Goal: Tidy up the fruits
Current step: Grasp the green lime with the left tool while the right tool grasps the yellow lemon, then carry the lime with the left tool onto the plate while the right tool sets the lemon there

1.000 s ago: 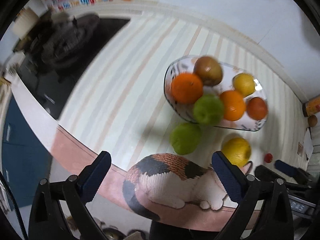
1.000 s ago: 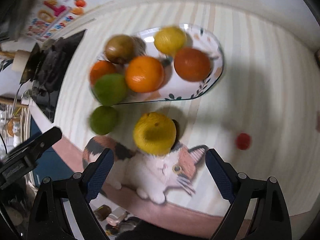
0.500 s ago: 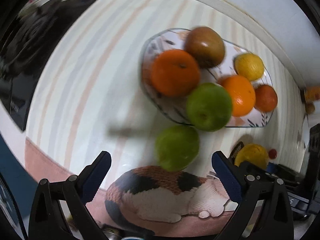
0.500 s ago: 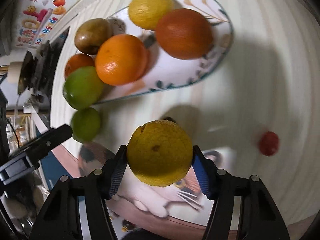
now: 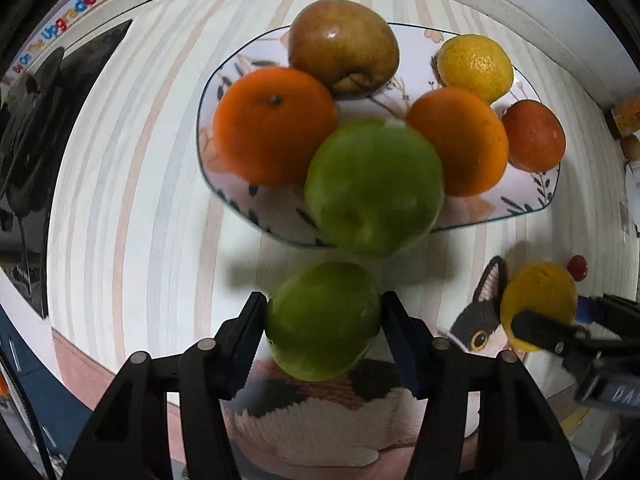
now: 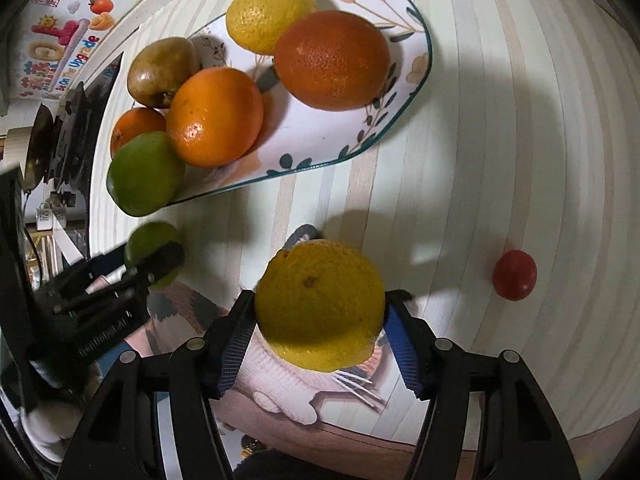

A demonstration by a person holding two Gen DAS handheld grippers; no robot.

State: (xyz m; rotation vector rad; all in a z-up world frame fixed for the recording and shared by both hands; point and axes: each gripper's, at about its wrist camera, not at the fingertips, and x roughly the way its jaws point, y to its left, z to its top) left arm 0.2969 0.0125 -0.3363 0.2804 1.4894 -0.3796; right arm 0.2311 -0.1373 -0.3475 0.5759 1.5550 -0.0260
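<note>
My left gripper [image 5: 323,322] is shut on a green fruit [image 5: 323,320], just in front of the patterned plate [image 5: 280,212]. My right gripper [image 6: 320,322] is shut on a yellow citrus [image 6: 320,304], also near the plate [image 6: 320,148]. The plate holds several fruits: a brown-green apple [image 5: 344,46], oranges [image 5: 274,124], a yellow lemon [image 5: 476,68] and a large green fruit [image 5: 374,186] at its near rim. The right gripper with the yellow citrus [image 5: 538,304] shows at the right of the left wrist view. The left gripper with the green fruit [image 6: 150,248] shows at the left of the right wrist view.
A small red tomato [image 6: 514,275] lies on the striped tablecloth [image 6: 500,140] to the right. A cat picture [image 5: 332,412] is printed at the cloth's near edge. A black stove [image 5: 36,128] stands at the far left.
Both grippers have moved closer to the plate. My left gripper has closed on the green fruit. My right gripper closed on the yellow citrus half a second earlier and still holds it.
</note>
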